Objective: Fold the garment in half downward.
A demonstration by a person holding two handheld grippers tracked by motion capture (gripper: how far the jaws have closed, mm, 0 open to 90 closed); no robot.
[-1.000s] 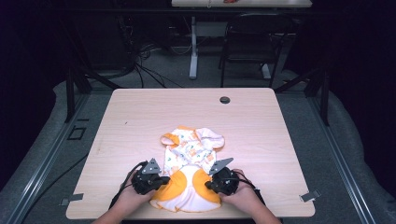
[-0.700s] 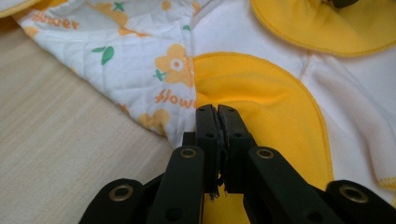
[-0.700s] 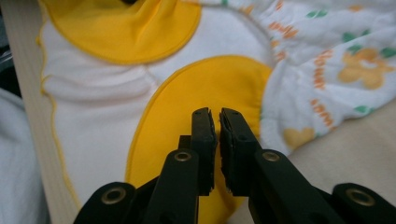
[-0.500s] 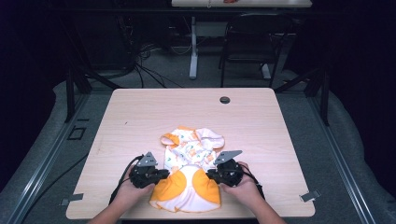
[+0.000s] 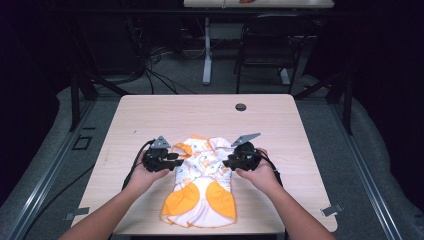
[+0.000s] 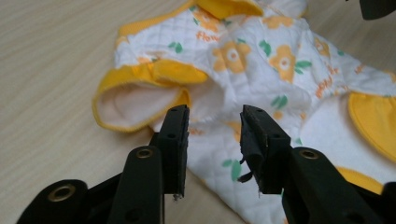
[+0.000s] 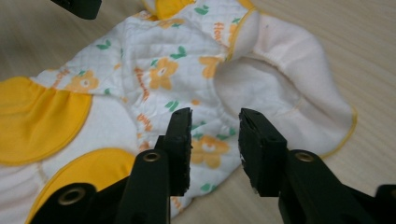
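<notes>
Near edge of the table (image 5: 280, 115): person's forearms come in from the bottom, left hand (image 5: 145, 172) and right hand (image 5: 260, 175) each on a gripper.

Left gripper (image 6: 214, 122): jaws apart, nothing between them. Tips sit just over the garment's (image 6: 261, 70) side edge, can't tell if they touch the fabric. Just beyond the left jaw tip: yellow-trimmed sleeve opening (image 6: 135, 100), pale lining showing, lying flat on the wood. Past the right jaw: white quilted fabric with orange flowers and green leaves, then a yellow patch (image 6: 373, 121) off to the right of that jaw. Far top right, a bit of the other gripper is in view.

Right gripper (image 7: 215, 121): jaws apart, empty. Tips over the garment's (image 7: 159, 74) opposite side edge, contact unclear. Beyond the right jaw: wide sleeve opening (image 7: 299, 102), pale inside, thin yellow trim. Left of the left jaw: two yellow patches (image 7: 42, 116), one behind the other. Far top left, a bit of the other gripper.

High view: garment (image 5: 202, 180) lies flat between the two grippers, left gripper (image 5: 175, 156) at its left side, right gripper (image 5: 227, 161) at its right, both pointing inward at it. Yellow patches at the near end, sleeves and collar at the far end. Beyond the garment: bare tabletop, then a small dark round grommet (image 5: 240, 107) near the far edge. Past the table: cables on the floor (image 5: 165, 75) and a table leg.
</notes>
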